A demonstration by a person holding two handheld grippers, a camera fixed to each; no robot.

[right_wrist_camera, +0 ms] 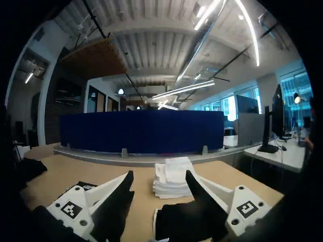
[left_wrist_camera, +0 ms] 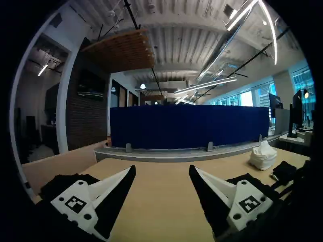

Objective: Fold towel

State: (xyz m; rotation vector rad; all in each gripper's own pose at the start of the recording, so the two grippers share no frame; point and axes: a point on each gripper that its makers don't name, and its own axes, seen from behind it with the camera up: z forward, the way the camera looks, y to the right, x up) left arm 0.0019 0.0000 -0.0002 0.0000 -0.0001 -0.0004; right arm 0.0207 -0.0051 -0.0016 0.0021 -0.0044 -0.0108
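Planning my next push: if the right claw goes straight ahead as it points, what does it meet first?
Probably the dark cloth lying low just ahead of the right claw; if it passes over that, the stack of white folded towels. Depth is unclear.

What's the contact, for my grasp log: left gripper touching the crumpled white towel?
Apart. The left gripper view shows bare table between the left gripper and the white towel farther off.

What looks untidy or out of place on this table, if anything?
Nothing looks spilled or damaged. In the left gripper view, a white towel at the far right of the table looks bunched into a lump, not flat, with a dark cloth loosely heaped beside it.
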